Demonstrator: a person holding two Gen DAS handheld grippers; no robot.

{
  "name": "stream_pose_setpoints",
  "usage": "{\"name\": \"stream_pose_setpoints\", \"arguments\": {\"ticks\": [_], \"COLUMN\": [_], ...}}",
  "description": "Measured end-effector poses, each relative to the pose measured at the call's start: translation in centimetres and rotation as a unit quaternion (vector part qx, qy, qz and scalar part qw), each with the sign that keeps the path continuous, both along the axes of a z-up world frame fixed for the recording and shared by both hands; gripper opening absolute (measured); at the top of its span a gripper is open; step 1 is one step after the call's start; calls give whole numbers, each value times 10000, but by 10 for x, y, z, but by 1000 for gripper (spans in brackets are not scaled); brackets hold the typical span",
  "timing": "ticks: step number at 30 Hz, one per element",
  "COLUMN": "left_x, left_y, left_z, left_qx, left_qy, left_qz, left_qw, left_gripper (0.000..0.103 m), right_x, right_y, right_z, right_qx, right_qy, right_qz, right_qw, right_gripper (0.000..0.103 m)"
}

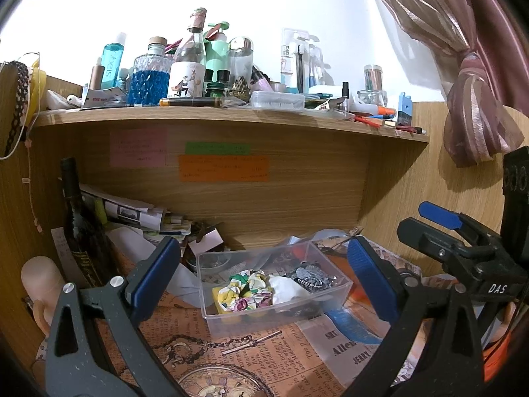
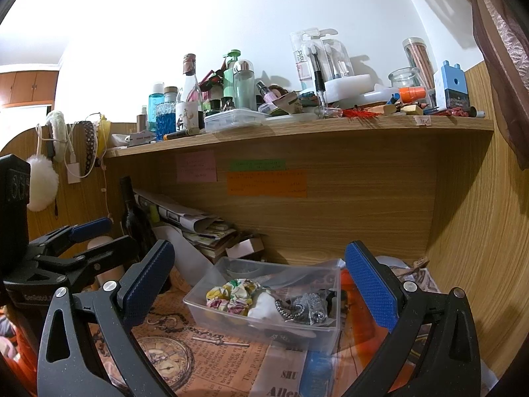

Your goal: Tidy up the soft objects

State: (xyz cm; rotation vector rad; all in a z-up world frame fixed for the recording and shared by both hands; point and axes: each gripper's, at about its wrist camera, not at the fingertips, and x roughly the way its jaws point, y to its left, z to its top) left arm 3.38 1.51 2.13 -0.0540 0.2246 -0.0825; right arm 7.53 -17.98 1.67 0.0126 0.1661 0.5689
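Both claws are hanging spread wide over the tabletop, pinching nothing. The left claw (image 1: pixel 261 271) is framing the clear plastic box (image 1: pixel 211 301) between its blue pads, hovering near it and not touching. The right claw (image 2: pixel 261 274) is doing the same from slightly further right, with the box (image 2: pixel 198 301) sitting between its fingers in view. The right claw is also showing at the right edge of the left wrist view, and the left claw at the left edge of the right wrist view, so the two are sitting side by side.

The box is resting on the tabletop (image 1: pixel 264 364), on top of vintage newspaper-print paper with a pocket watch picture. Inside the box, a floral scrunchie (image 1: pixel 246 292) is lying at the left end, a white soft piece (image 1: pixel 286 287) is lying in the middle touching it, and a dark beaded or sequined item (image 1: pixel 309 278) is lying at the right end. Cannot tell exactly what the dark item is.

Behind the box, a dark wine bottle (image 1: pixel 79 225) is leaning at the left beside stacked papers. Above, a wooden shelf (image 1: pixel 231 117) is carrying crowded bottles and pens. Coloured sticky notes (image 1: pixel 223 168) are sticking to the back panel under the shelf. A pink curtain (image 1: pixel 463 66) is hanging, tied, at the right.
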Motion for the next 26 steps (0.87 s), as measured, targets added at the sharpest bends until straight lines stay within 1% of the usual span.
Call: {"name": "stream_pose_setpoints", "arguments": {"ticks": [6,17,26], "left_x": [0,0,9], "left_y": [0,0,3], "left_z": [1,0,-6], "left_qx": [-77,-60,-145], "left_qy": [13,32,210], "left_qz": [20,-9,30], "left_qw": [10000,10000,9997], "left_gripper": [102,102,102], "right_x": [0,-2,7], "right_y": [1,4,7], "right_z": [0,-1,-7], "right_qx": [1,3,0], "right_qy": [-1,48,189], "right_qz": [6,12,-52], "right_qw": [10000,10000,9998], "right_gripper": [103,103,103]}}
